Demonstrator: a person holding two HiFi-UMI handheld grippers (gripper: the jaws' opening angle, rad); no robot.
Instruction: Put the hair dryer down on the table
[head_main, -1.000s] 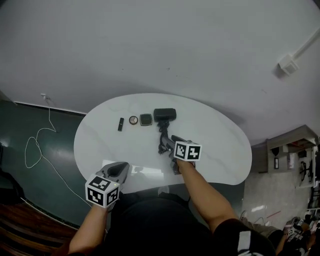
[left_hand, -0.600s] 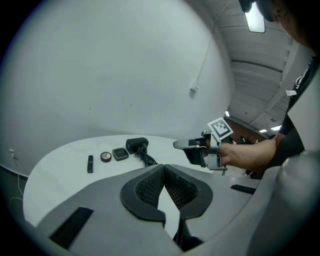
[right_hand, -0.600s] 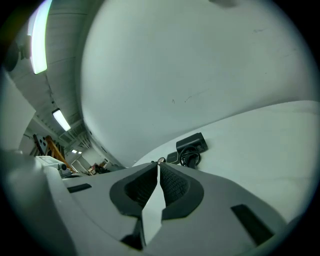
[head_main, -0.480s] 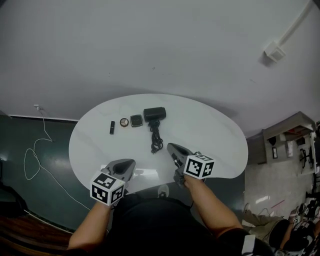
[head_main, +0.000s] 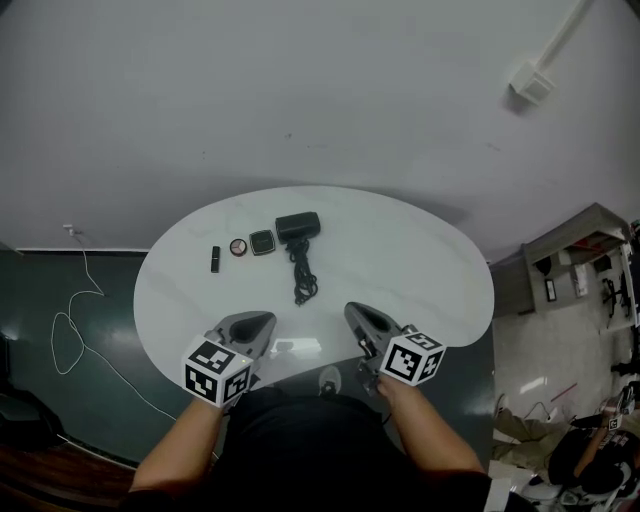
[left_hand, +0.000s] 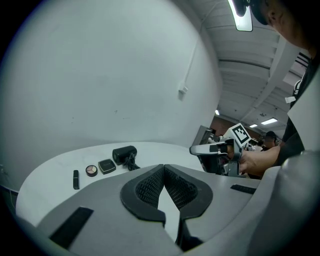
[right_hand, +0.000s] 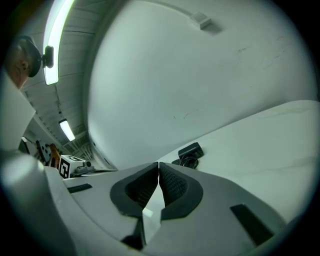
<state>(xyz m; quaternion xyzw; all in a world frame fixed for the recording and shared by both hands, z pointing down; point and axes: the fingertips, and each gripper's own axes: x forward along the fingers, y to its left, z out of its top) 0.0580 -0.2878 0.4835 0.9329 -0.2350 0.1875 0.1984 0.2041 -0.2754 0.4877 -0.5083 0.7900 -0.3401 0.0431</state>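
The black hair dryer (head_main: 298, 226) lies on the white oval table (head_main: 420, 270) toward its far side, its coiled cord (head_main: 301, 280) trailing toward me; it also shows as the hair dryer (left_hand: 124, 153) and the hair dryer (right_hand: 190, 150) in the gripper views. My right gripper (head_main: 352, 313) hovers at the table's near edge, shut and empty, well clear of the dryer. My left gripper (head_main: 262, 322) sits at the near edge too, shut with nothing between its jaws. In the gripper views, the left gripper (left_hand: 163, 166) and the right gripper (right_hand: 158, 164) have tips touching.
Left of the dryer lie a dark square compact (head_main: 262, 242), a round makeup palette (head_main: 238, 247) and a small black stick (head_main: 214, 259). A white cable (head_main: 70, 320) lies on the dark floor at left. Shelving (head_main: 575, 270) stands at right.
My right gripper let go of the dryer's cord, shut, and drew back from mid-table to the near edge. The dryer stays lying on the table. The left gripper barely moved.
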